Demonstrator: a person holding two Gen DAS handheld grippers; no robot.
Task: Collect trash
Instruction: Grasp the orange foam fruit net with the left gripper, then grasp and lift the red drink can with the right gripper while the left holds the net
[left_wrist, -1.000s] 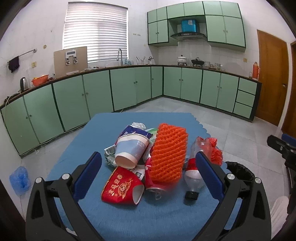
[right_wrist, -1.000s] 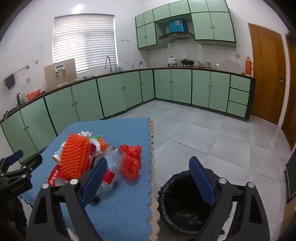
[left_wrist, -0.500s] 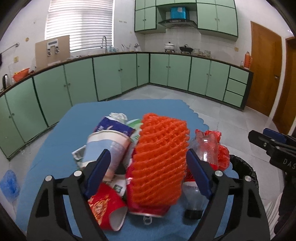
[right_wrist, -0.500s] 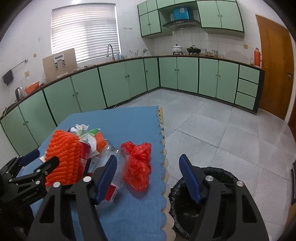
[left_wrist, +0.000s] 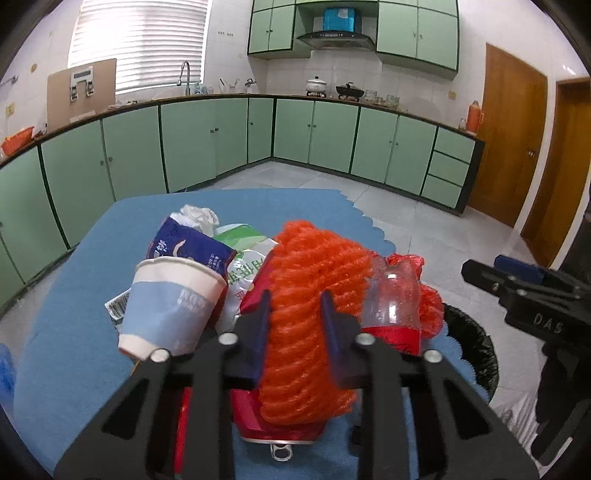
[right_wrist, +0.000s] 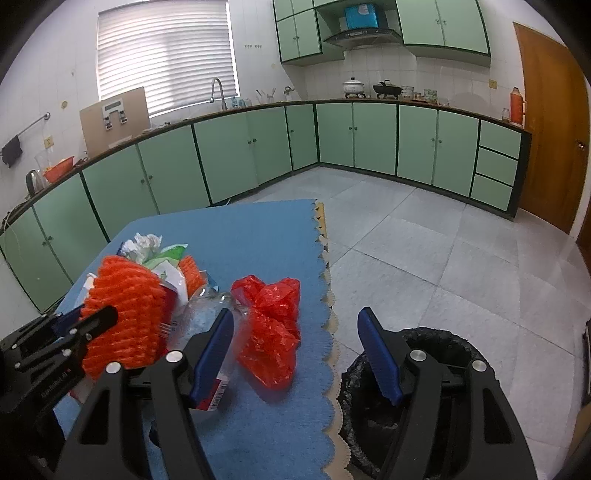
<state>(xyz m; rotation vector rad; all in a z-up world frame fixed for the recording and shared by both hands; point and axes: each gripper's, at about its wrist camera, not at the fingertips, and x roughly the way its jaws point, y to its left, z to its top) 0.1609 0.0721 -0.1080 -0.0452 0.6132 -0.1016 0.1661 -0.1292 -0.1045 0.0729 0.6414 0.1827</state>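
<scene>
Left wrist: left claw (left_wrist: 295, 325), lower centre, has just been closing and now pinches the orange net (left_wrist: 314, 295) atop the litter pile, ready for lifting. Right wrist: right claw (right_wrist: 295, 354), released, straddles the red bag (right_wrist: 271, 332) on the surface (right_wrist: 251, 229); bin (right_wrist: 436, 373) waits lower right.

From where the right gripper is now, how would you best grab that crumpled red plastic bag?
Pinch the red plastic bag across its bunched middle ridge, coming from above and slightly toward the table edge. It lies loose, apart from the pile, with bare blue mat around it. The right gripper is open, wide enough to straddle it.
</scene>
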